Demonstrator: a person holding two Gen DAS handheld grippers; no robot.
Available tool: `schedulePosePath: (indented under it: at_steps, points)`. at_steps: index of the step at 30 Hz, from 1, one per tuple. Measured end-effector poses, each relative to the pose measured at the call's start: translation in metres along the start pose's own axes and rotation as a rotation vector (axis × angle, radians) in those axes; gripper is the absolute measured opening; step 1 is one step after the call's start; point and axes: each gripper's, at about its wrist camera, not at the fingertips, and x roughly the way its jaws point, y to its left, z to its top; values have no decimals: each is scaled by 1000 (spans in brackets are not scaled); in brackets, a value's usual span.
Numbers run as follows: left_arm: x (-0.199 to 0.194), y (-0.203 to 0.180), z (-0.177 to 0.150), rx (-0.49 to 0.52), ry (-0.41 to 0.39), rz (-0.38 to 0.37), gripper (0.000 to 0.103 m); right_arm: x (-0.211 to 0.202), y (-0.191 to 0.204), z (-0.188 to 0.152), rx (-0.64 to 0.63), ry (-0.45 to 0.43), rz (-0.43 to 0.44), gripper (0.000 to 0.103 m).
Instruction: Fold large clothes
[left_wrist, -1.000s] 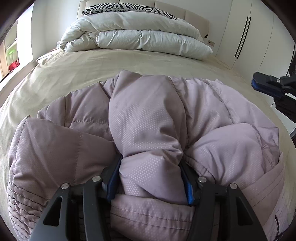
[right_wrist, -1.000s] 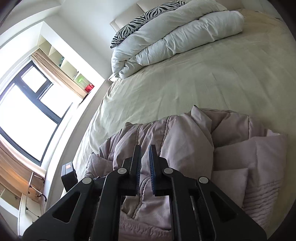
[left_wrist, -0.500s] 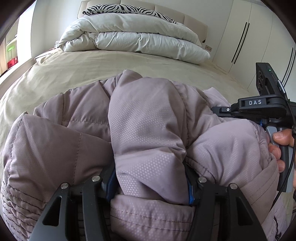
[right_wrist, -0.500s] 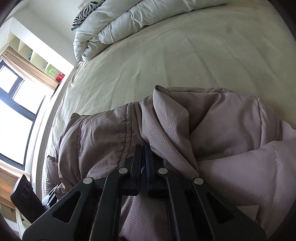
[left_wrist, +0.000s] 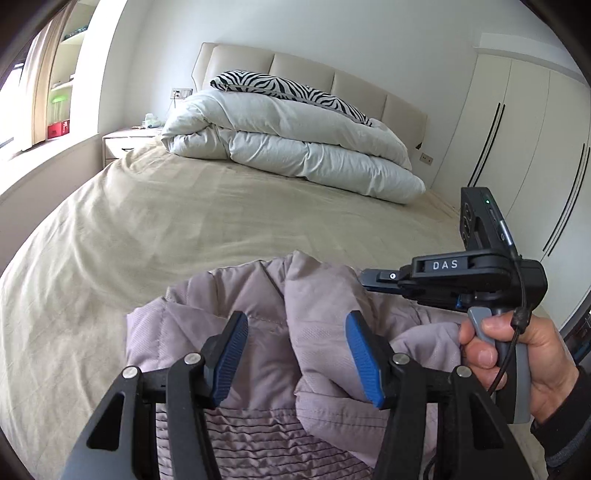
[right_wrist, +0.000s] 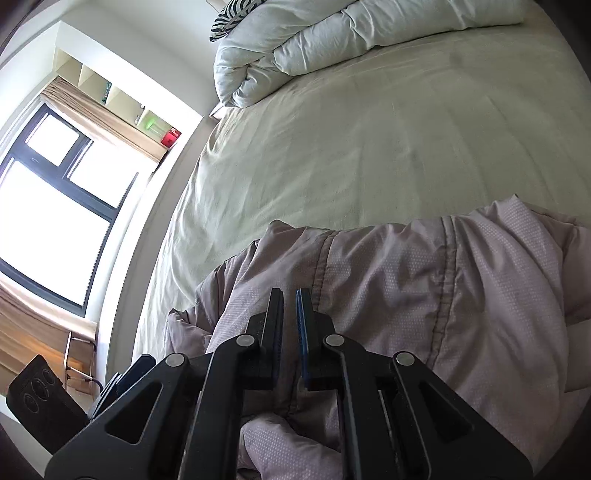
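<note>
Jacket (left_wrist: 280, 354) is mauve quilted cloth, soft matt sheen, finely dotted weave, ribbed stitched hem. Left gripper (left_wrist: 295, 354) is matt black plastic with ridged blue pads (left_wrist: 364, 363) and metal rivets. Sheet (left_wrist: 166, 221) is creased beige cloth

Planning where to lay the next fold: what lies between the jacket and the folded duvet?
Only bare sheet between jacket and duvet, clearest in the left wrist view.
</note>
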Motion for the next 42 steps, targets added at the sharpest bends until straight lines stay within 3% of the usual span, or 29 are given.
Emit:
schedulePosePath:
  at_steps: [3, 6, 9, 14, 16, 19, 23, 26, 29, 31, 36, 39, 42]
  points:
    - [22, 40, 1, -96, 54, 72, 58, 20, 1, -3, -14, 28, -28, 7]
    - [54, 53, -14, -91, 162, 99, 56, 35, -18, -5, 10, 25, -28, 7]
    - [64, 50, -27, -54, 173, 132, 57, 42, -38, -10, 45, 0, -16, 4]
    - [65, 54, -31, -72, 191, 125, 58, 42, -24, -12, -14, -4, -120, 3]
    - [52, 55, -26, -105, 181, 118, 58, 24, -8, -15, -27, -30, -156, 7]
    - [16, 43, -16, -146, 97, 89, 57, -16, 18, -37, -85, -79, 1, 7]
    - [-14, -15, 5, 6, -6, 36, 57, -52, 25, -70, -158, -145, -91, 7]
    - [13, -53, 4, 124, 59, 35, 57, -79, -2, -87, -81, -209, -98, 7]
    - [53, -59, -18, 130, 198, 53, 57, -83, -26, -101, -45, -178, -127, 7]
    - [67, -53, -36, 99, 240, 50, 59, -83, -44, -113, -75, -170, -170, 7]
    - [67, -51, -44, 84, 235, 31, 60, -86, -46, -132, -185, -206, -192, 7]
    - [39, -46, -39, 17, 201, -26, 62, -112, -30, -138, -177, -251, -177, 7]
    - [-14, -45, -42, -16, 101, -105, 86, -158, -3, -154, -222, -356, -123, 10]
